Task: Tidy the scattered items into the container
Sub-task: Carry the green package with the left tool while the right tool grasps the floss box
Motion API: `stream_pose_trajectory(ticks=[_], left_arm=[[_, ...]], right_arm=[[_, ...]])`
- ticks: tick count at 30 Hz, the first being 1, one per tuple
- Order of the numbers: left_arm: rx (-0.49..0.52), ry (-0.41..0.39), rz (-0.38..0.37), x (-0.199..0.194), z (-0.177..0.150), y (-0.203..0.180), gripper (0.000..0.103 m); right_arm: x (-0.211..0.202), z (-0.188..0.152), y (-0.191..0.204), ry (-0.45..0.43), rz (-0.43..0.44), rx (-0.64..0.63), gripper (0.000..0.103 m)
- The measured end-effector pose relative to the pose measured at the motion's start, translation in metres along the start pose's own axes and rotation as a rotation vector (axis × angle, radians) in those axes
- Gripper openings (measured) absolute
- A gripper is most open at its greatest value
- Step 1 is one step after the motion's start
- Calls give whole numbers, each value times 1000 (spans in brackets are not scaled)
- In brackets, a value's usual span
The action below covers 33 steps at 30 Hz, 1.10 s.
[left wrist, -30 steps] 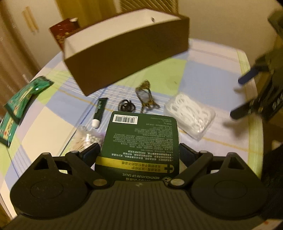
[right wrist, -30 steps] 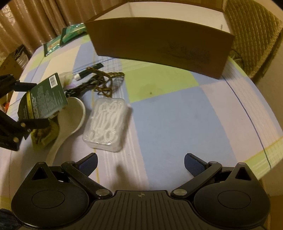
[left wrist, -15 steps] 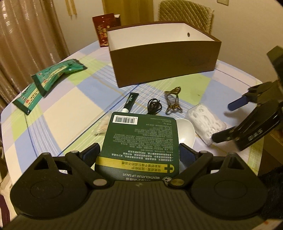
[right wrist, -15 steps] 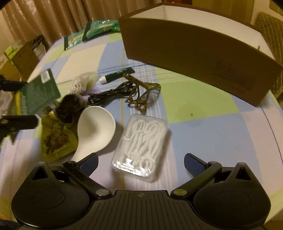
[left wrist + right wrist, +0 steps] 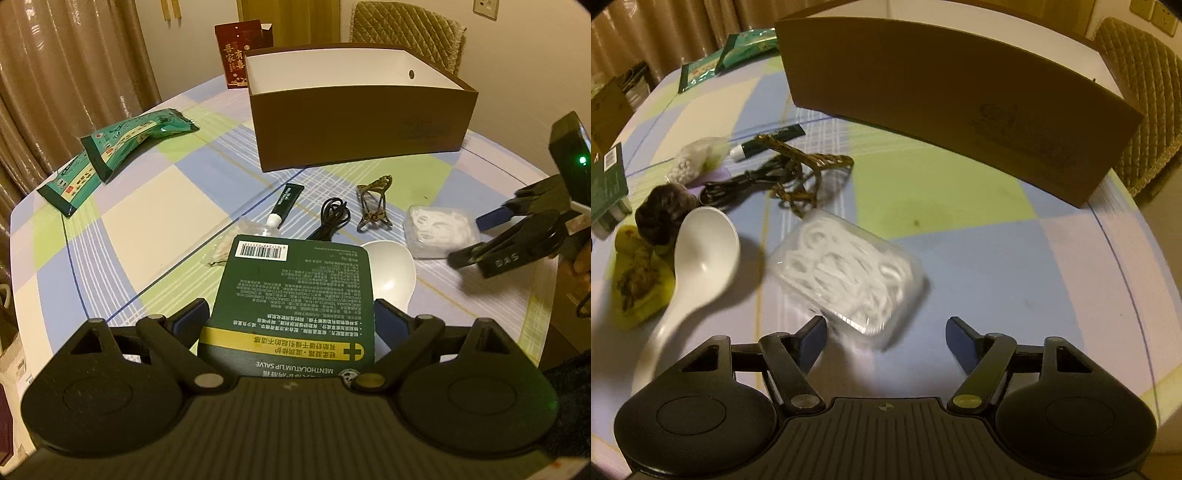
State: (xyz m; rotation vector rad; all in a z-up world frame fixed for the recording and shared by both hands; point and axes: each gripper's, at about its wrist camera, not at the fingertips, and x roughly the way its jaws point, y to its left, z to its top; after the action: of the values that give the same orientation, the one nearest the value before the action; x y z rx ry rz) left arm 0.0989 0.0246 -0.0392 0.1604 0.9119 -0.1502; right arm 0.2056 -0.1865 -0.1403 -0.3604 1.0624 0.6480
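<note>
My left gripper (image 5: 290,317) is shut on a green lip salve card (image 5: 295,288), held above the table. The brown open-top box (image 5: 354,133) stands at the far side, white inside. My right gripper (image 5: 886,338) hangs low over a clear case of white floss picks (image 5: 846,273). Its jaws are closing, with the near corner of the case between the fingertips and the pads not pressing on it. In the left wrist view the right gripper (image 5: 467,240) sits just right of the floss case (image 5: 436,230).
A white spoon (image 5: 705,247), black cable (image 5: 332,218), gold hair clip (image 5: 373,203), small tube (image 5: 286,203), swab bag (image 5: 229,247), dark scrunchie (image 5: 665,214) and yellow packet (image 5: 635,291) lie scattered. Green packets (image 5: 129,140) lie far left. A red carton (image 5: 240,55) and a chair (image 5: 406,22) stand behind the box.
My right gripper came down and closer to the floss case, and its jaws narrowed. My left gripper rolled level with the card still in it, then held still.
</note>
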Motion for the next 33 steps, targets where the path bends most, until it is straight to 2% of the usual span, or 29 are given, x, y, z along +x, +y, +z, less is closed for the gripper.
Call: stream_pose_trajectory(ticks=[2, 3, 4, 7, 10, 11, 12, 13, 16, 20, 25, 26, 27, 33], left_arm=[[-4, 2, 0, 2, 1, 0, 92], [-7, 3, 1, 3, 2, 0, 92], [-8, 4, 3, 3, 2, 0, 92], [-16, 6, 9, 5, 4, -1, 92], [-29, 9, 16, 5, 5, -2, 92], [-32, 10, 21, 5, 5, -2, 92], [-38, 12, 25, 5, 4, -2, 92], [-45, 15, 30, 6, 4, -1, 92], [-69, 27, 49, 7, 4, 1, 92], [-107, 37, 71, 8, 3, 2, 92], [-151, 46, 94, 10, 4, 0, 92], [-157, 47, 97, 11, 5, -1, 92], [-161, 49, 100, 11, 5, -2, 92], [-181, 52, 111, 15, 13, -9, 92]], right_arm=[[-4, 0, -2, -19, 32, -31, 76], [-6, 0, -1, -32, 33, -54, 91], [-7, 2, 0, -49, 33, -92, 96], [-8, 7, 8, -103, 62, -241, 98], [3, 14, 13, -104, 115, -409, 97], [5, 14, 13, -109, 139, -468, 96], [8, 15, 13, -110, 163, -521, 90], [11, 14, 13, -103, 188, -561, 79], [15, 16, 8, -63, 257, -626, 60], [17, 21, 7, -14, 285, -651, 58], [25, 29, 12, -22, 306, -656, 63], [26, 30, 12, -20, 311, -652, 63], [26, 31, 13, -16, 315, -646, 57], [23, 31, 6, -1, 305, -622, 56]])
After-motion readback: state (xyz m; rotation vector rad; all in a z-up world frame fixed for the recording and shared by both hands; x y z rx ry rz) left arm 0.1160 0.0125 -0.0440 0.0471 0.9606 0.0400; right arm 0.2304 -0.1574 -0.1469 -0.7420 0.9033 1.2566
